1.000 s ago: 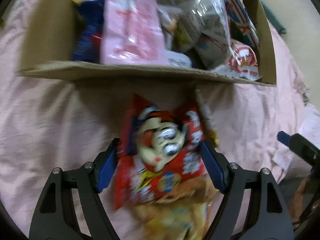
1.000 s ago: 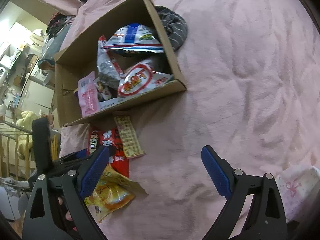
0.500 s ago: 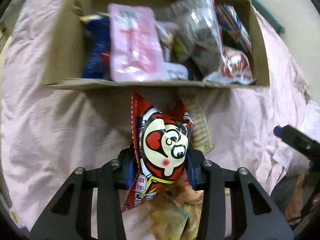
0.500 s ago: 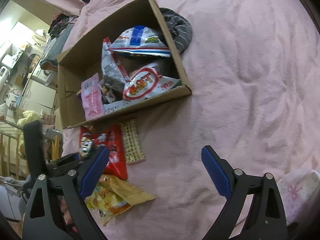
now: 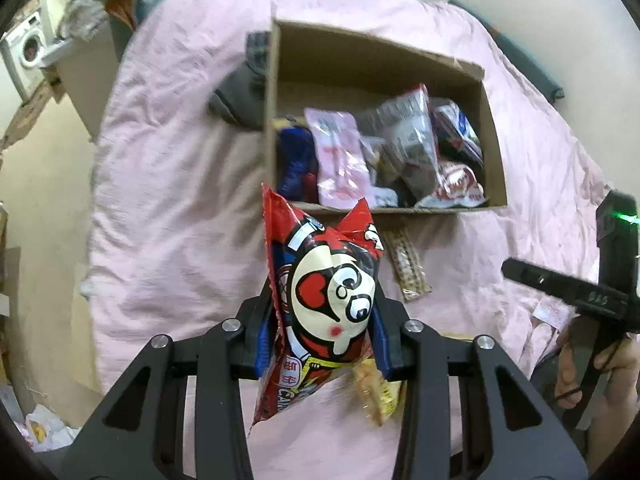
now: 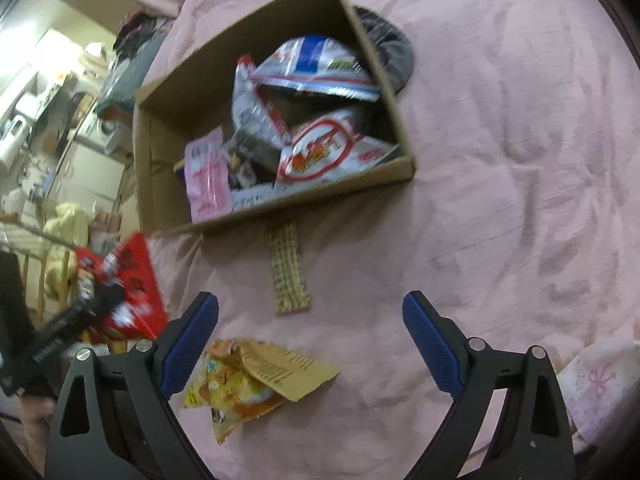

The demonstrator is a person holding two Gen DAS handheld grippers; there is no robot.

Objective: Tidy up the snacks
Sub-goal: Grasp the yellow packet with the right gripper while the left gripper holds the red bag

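My left gripper (image 5: 322,332) is shut on a red snack bag (image 5: 320,300) with a cartoon face and holds it up off the pink blanket, in front of the cardboard box (image 5: 494,152). The bag also shows at the left of the right wrist view (image 6: 128,284). The box (image 6: 344,188) holds several snack packets. My right gripper (image 6: 310,340) is open and empty above a yellow-orange snack bag (image 6: 248,384). A long cracker packet (image 6: 289,266) lies on the blanket just in front of the box.
A pink blanket (image 6: 500,160) covers the bed. A grey cloth (image 6: 390,50) lies behind the box. A white patterned cloth (image 6: 600,384) lies at the right edge. Room furniture and a washing machine (image 5: 26,46) stand off to the left.
My left gripper closed on the red snack bag and lifted it off the blanket, pulling back from the box. The right gripper stayed open and shifted slightly.
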